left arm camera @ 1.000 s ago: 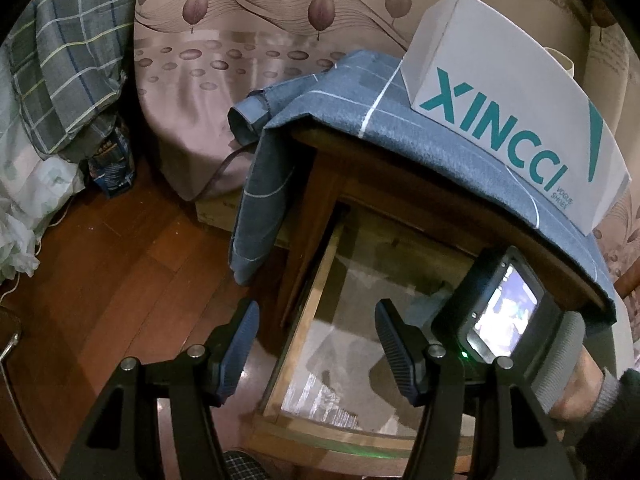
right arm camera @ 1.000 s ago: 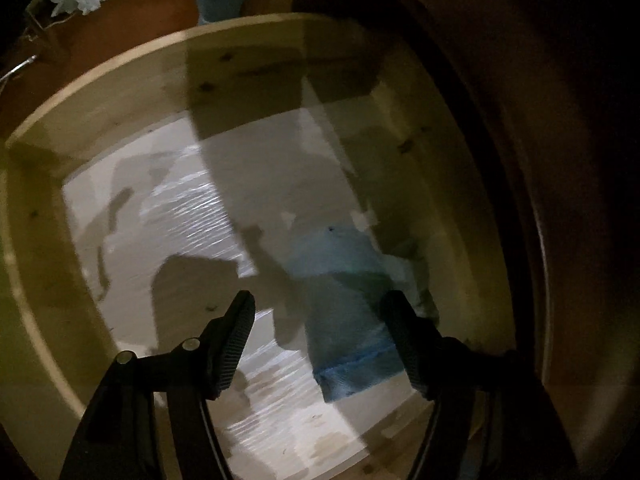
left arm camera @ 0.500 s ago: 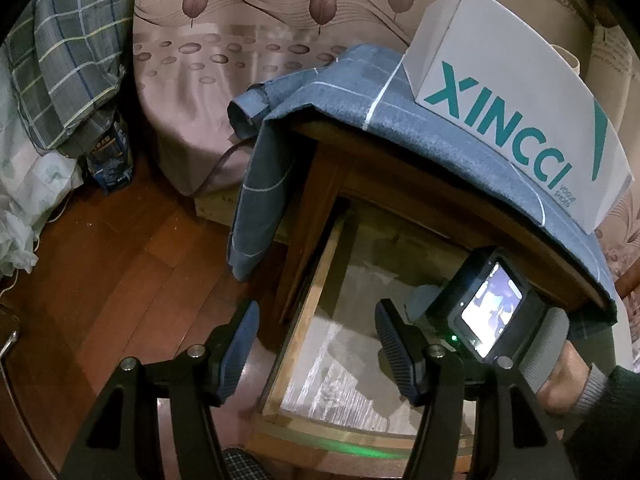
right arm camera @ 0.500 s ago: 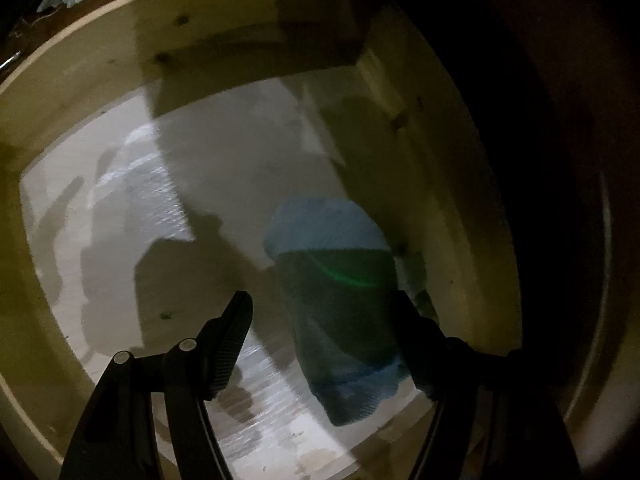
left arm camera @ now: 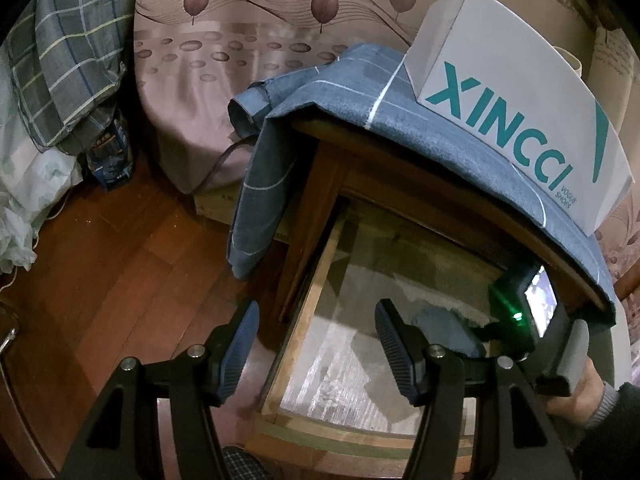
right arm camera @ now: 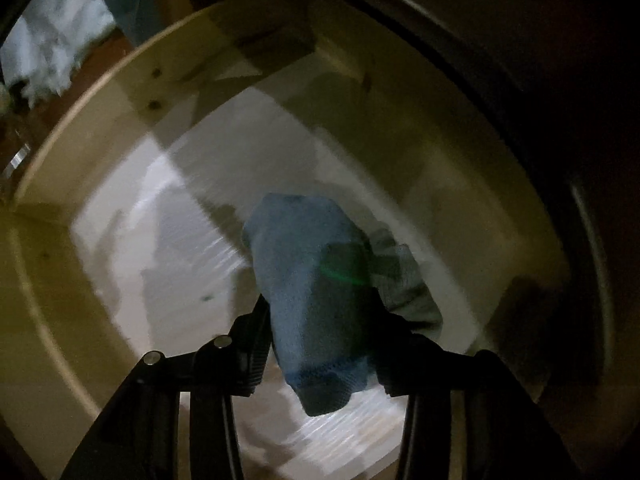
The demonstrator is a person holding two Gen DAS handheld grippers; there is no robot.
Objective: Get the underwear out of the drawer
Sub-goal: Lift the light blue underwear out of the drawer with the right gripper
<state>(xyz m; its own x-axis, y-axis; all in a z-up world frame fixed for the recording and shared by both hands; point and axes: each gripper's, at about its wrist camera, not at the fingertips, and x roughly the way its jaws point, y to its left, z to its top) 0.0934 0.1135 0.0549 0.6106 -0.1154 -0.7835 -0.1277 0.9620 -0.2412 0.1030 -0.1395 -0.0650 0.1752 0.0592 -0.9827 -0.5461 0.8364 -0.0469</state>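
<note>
Overhead, a white shoebox [left arm camera: 520, 120] sits on the cloth-draped nightstand [left arm camera: 320, 184] above wood flooring [left arm camera: 120, 260].

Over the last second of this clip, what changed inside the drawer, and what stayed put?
The right hand-held gripper went deeper into the drawer and closed its fingers on the blue underwear, which had lain flat between open fingers. The left hand-held gripper stayed open above the drawer's front corner; the shoe box and blue cloth did not move.
</note>
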